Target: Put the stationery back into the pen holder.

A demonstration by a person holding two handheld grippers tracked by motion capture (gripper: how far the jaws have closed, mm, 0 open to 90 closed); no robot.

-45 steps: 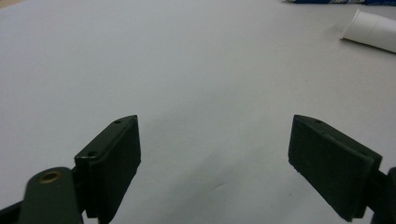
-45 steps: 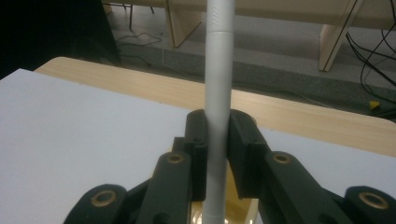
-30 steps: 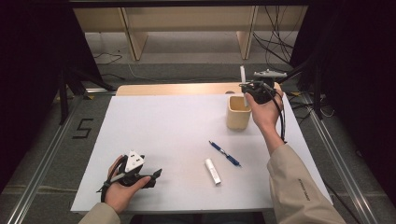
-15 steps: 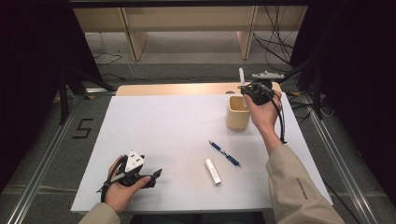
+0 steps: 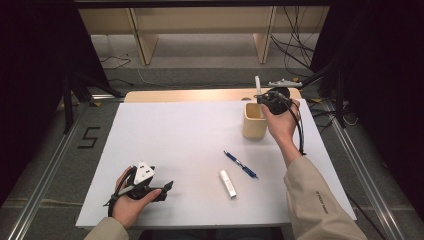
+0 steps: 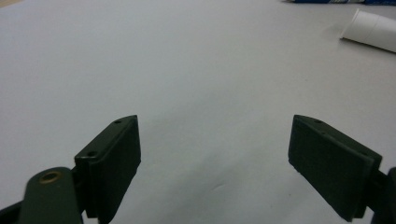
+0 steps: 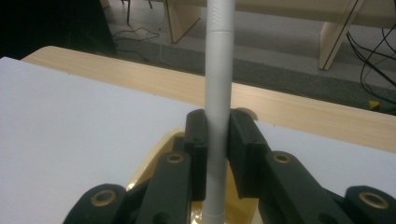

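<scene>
Change since earlier frame: nothing has visibly moved; both hands and every object on the table sit where they were a second ago.
Right gripper (image 5: 261, 98): held above the beige cup (image 5: 254, 122) at the far right of the white table (image 5: 190, 145); its jaws are pressed onto a pale grey pen (image 7: 218, 84).
Pale grey pen: upright between the jaws, its upper end rising above them and its lower end pointing down into the cup's opening, as the right gripper view shows; whether it touches the cup cannot be told.
Left gripper (image 5: 169, 186): resting low at the near left edge of the table in the person's left hand (image 5: 131, 202); the left gripper view shows its jaws spread wide with only bare table between them.
Blue pen (image 5: 240, 164): lying flat on the table, nearer the person than the cup, well apart from both grippers.
White cap-like tube (image 5: 227, 183): lying just beside the blue pen, on its near side.
</scene>
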